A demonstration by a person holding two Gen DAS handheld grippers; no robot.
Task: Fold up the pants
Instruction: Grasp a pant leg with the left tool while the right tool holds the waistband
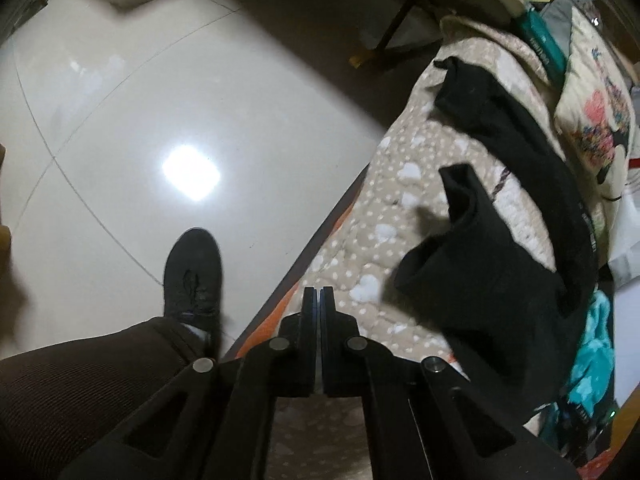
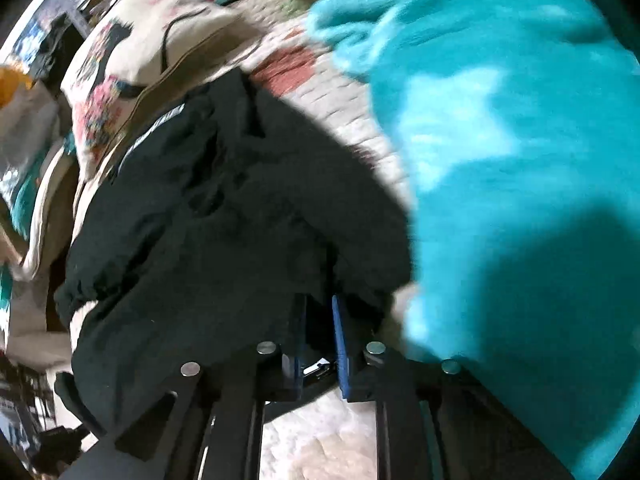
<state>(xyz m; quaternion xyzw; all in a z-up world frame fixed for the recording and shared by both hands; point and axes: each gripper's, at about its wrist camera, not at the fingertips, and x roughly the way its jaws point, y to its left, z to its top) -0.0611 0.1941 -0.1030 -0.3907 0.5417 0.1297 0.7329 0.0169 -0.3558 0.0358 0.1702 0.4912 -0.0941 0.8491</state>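
Black pants [image 1: 500,240] lie crumpled on a beige quilted bed cover [image 1: 380,232], legs stretching away toward the far end. My left gripper [image 1: 318,292] is shut and empty, over the bed's near edge, left of the pants. In the right wrist view the pants [image 2: 224,208] fill the left and middle. My right gripper [image 2: 320,304] is closed on a bunched edge of the black fabric, which hides its fingertips.
A turquoise fleece garment [image 2: 500,160] lies right of the pants. A patterned pillow [image 1: 596,128] sits at the bed's far side. The tiled floor [image 1: 160,120] and my black shoe [image 1: 192,276] are left of the bed.
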